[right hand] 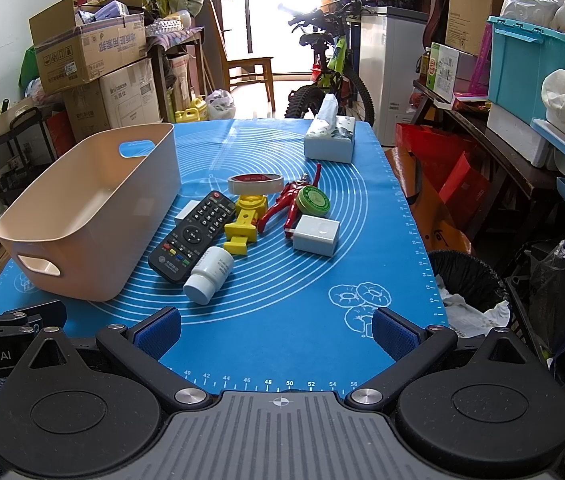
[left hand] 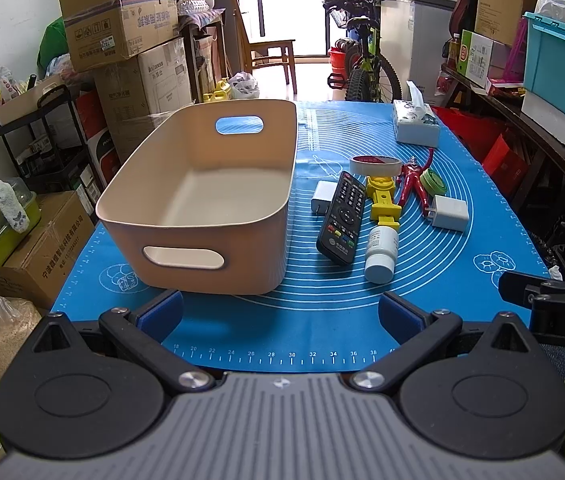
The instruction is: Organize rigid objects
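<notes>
On the blue mat [right hand: 306, 320], right of 1 bin [right hand: 94, 216]: 2 chargers [right hand: 316, 235] [left hand: 323, 197], 1 remote [right hand: 194, 236], 1 pill bottle [right hand: 209, 270], 1 tape roll [right hand: 255, 184], 1 yellow toy [right hand: 244, 222], 1 red figure [right hand: 288, 200], 1 green tin [right hand: 314, 200], 1 tissue box [right hand: 330, 138].

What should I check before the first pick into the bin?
1. Left gripper open, holding nothing: ok.
2. Right gripper open, holding nothing: ok.
3. Beige bin upright, nothing visible inside: ok.
4. White bottle lying nearest the right gripper, path unobstructed: ok.
5. Remote free to lift: not ok; it appears to overlap the small white adapter beside the bin.
6. Bottle cap tight: cannot tell.
</notes>
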Motion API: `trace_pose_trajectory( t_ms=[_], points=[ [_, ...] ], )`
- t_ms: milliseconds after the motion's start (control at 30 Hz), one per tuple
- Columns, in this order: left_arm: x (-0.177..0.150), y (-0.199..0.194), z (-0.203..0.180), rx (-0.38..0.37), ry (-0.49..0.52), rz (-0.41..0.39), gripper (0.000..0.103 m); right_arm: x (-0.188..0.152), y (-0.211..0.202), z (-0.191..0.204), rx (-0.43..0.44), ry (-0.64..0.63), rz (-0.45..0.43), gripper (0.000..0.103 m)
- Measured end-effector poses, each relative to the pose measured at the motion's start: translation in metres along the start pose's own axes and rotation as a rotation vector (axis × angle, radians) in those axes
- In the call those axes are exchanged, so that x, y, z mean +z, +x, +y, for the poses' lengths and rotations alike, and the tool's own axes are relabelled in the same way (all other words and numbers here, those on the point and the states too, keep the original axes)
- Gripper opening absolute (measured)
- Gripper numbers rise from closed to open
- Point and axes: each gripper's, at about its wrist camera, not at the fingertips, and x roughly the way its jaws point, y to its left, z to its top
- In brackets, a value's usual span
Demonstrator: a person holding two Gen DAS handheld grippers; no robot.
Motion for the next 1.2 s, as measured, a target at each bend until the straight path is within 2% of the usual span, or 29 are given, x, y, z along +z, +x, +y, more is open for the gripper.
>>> trace_pose_trajectory(
  t_ms=[933,1067,1200],
  points=[
    [0.004,-0.002,0.006,0.002,-0.010,0.007,0.103,0.001,-0.002,0.001,-0.005,0.013,0.006,0.101],
    [0.016,-0.003,0.020,0.024,-0.040,0.002,0.102,0.010,-0.002,0.001,0.011,0.042,0.020,0.101],
    [0.037,-0.006,0.036,0.113,-0.034,-0.040,0.103,0.023,-0.003,0.001,0.014,0.065,0.020,0.101]
  ],
)
